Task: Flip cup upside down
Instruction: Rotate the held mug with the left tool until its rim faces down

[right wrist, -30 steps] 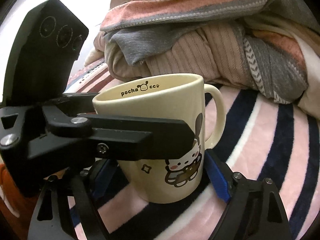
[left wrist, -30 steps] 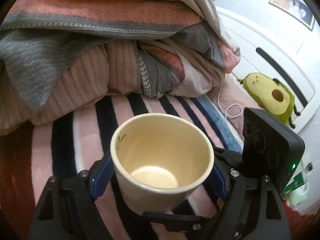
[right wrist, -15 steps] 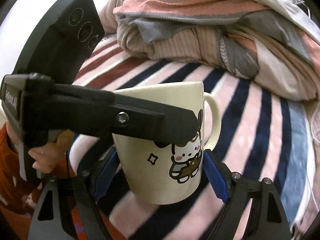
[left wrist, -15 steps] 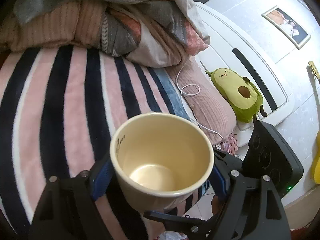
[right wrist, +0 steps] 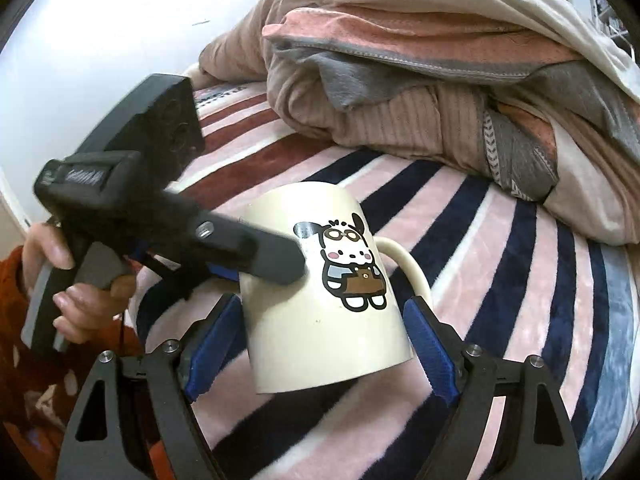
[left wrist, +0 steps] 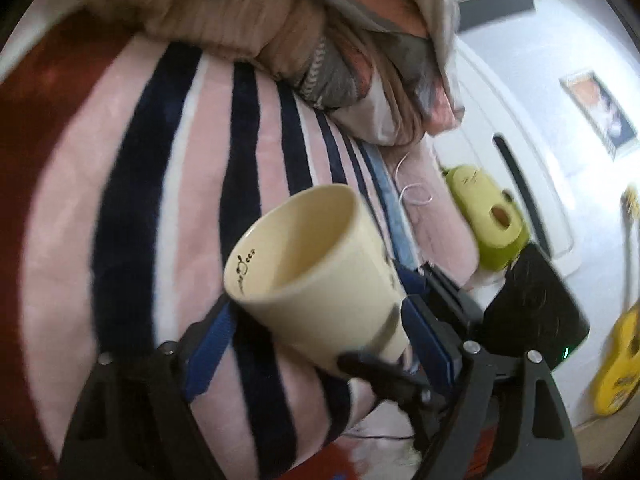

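Observation:
A cream mug (right wrist: 324, 304) with a cartoon dog print and a handle on its right is held in the air above the striped blanket (right wrist: 500, 280). In the right wrist view it is turned over, mouth towards the camera and base up. My right gripper (right wrist: 320, 332) is shut on its sides. My left gripper (left wrist: 316, 328) also clamps the mug (left wrist: 308, 276), whose open mouth tilts up and left in the left wrist view. The other gripper's black body (right wrist: 132, 208) crosses the mug from the left.
A pile of pink and grey bedding (right wrist: 440, 92) lies behind. A green avocado plush (left wrist: 484, 220) and a white cable (left wrist: 412, 196) lie at the bed's right edge. A yellow toy guitar (left wrist: 620, 360) stands by the white wall. A hand in a red sleeve (right wrist: 72, 300) holds the left gripper.
The mug has been lifted and turned from upright to base up in the right wrist view. Both grippers stayed clamped on it. The left wrist view swung and tilted.

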